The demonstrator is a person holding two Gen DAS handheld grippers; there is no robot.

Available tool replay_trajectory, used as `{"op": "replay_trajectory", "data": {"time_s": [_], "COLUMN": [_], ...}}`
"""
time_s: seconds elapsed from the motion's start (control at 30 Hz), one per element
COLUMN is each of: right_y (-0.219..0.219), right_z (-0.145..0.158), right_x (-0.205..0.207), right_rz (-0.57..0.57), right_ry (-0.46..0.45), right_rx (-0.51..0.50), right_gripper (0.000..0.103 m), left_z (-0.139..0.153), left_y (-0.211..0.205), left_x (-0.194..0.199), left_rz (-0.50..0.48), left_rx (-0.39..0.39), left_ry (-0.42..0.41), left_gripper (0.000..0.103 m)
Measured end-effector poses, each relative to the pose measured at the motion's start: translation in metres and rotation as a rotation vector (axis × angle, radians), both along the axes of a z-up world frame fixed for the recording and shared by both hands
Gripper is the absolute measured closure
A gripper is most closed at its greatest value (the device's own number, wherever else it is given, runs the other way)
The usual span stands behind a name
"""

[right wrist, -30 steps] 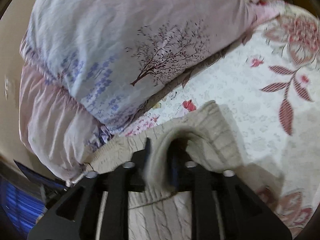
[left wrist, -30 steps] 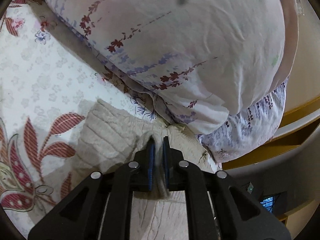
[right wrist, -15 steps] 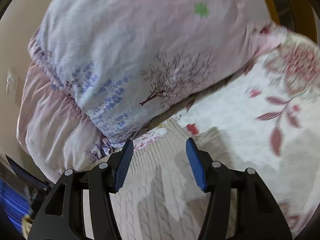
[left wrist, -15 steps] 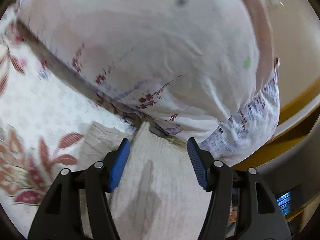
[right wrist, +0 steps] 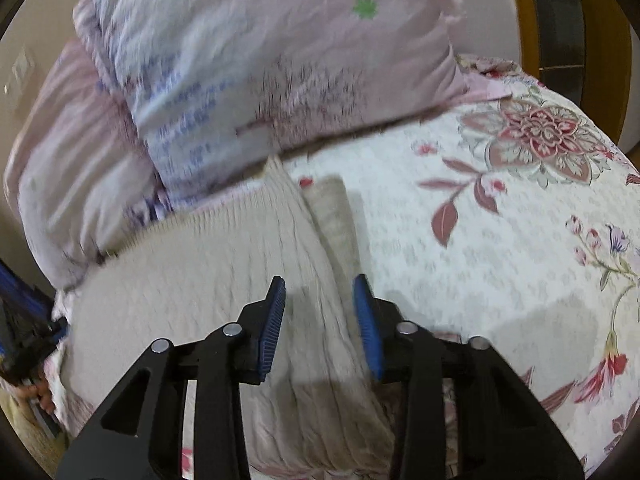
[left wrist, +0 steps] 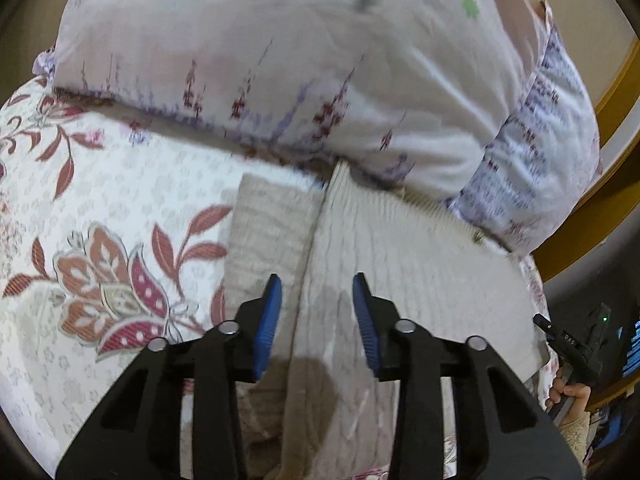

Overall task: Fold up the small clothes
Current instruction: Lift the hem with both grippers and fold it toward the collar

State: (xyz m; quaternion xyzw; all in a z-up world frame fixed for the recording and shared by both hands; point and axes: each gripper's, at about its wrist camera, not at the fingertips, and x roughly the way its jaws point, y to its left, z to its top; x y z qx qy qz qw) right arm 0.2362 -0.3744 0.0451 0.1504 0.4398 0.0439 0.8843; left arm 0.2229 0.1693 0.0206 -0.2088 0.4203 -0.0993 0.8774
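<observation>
A floral bedspread covers the bed, white with red and pink flowers and leaves. At its far end lies a big pillow, pale with small purple and dark red sprigs and one green mark; in the right wrist view the same pillow leans over a second, pinkish one beneath it. A wooden frame curves along the edge behind them.

A beige knitted garment lies flat on the bedspread, its ribbed far edge touching the foot of the pillow. One layer is folded over another, so a narrower strip of the lower layer shows beside the fold line. The picture is blurred, so finer detail of the knit is hard to tell.

The left gripper hangs above the garment with its blue-padded jaws spread apart, holding nothing, straddling the fold line. The right gripper is likewise released, jaws apart above the garment near its folded edge.

At the lower right of the left wrist view, a hand grips a dark handle.
</observation>
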Motion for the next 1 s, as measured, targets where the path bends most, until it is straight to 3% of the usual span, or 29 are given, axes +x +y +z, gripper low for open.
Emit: {"op": "replay_trajectory", "data": {"time_s": [0.17,0.57,0.77,1.0], "right_y": [-0.002,-0.003,0.005,0.018], "right_z": [0.009,0.023,0.024,0.005], "right_x": [-0.008,-0.028,-0.041,-0.023], "right_rz": [-0.003,-0.01,-0.011,-0.033], "right_ry": [-0.031,-0.06,-0.054,-0.012], "right_rx": [0.009,-0.004,-0.085,-0.289], "right_gripper": [0.092,0.093,0.093,0.093], "left_z": [-0.006,0.001,0.003,-0.008], "left_y": [-0.002,0.003,0.007,-0.002], "left_x": [-0.001,-0.011,-0.02,-0.014], "left_rz": [-0.011,-0.031,-0.057,-0.056], "left_rx": [0.026,0.009,0.036,0.111], "left_ry": [0.012,0.0,-0.007,0.003], "left_gripper": [0.093,0.096,0.097,0.096]}}
